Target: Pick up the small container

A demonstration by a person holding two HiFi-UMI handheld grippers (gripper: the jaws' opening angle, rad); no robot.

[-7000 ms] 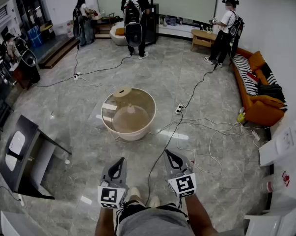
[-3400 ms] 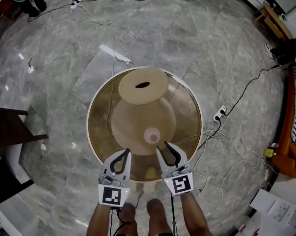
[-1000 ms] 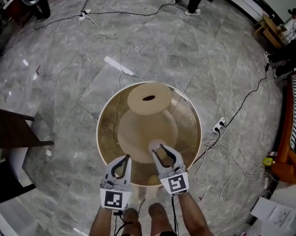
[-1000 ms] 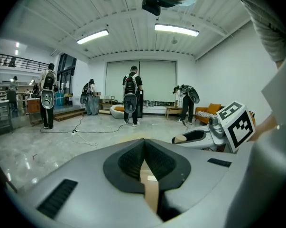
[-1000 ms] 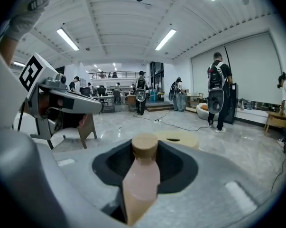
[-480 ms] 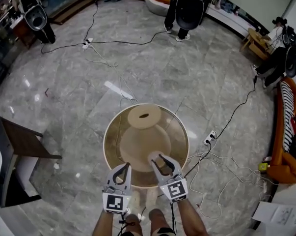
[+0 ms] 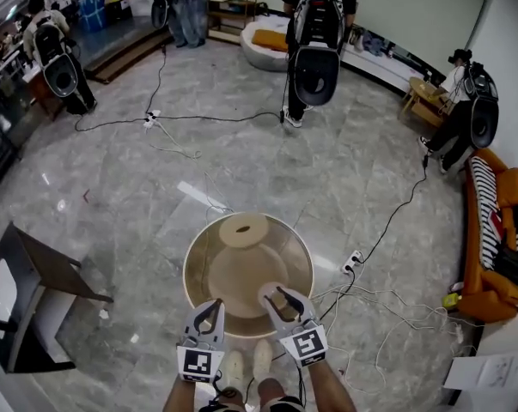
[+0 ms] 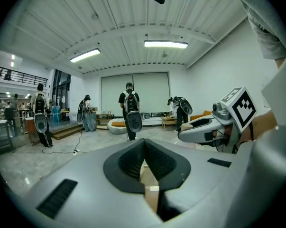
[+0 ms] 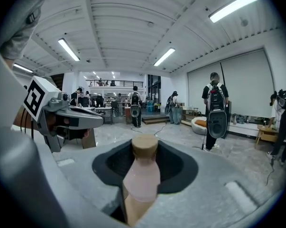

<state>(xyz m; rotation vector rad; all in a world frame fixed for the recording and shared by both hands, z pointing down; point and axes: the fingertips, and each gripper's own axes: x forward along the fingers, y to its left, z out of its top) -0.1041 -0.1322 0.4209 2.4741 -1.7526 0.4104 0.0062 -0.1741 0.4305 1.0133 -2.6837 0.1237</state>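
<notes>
The small container (image 9: 142, 175), a pale pink bottle with a tan cap, stands upright between the jaws of my right gripper (image 7: 274, 295), which is shut on it. In the head view it shows as a small pale round top (image 7: 270, 293) over the near rim of the round glass-topped table (image 7: 197, 288). A wide tan vessel with a slotted lid (image 7: 244, 230) shows on or through the glass top at its far side. My left gripper (image 7: 212, 304) hangs beside the right one at the table's near edge, shut and holding nothing. Its pads (image 8: 133, 160) meet at the tips.
Cables (image 7: 387, 312) and a power strip (image 7: 352, 263) lie on the marble floor to the right of the table. A dark desk (image 7: 35, 290) stands at left and an orange sofa (image 7: 490, 264) at right. People with backpacks (image 7: 315, 50) stand further off.
The head view has lifted and pulled back, so the table looks smaller and more of the room shows. The right gripper keeps the container; both grippers stay side by side.
</notes>
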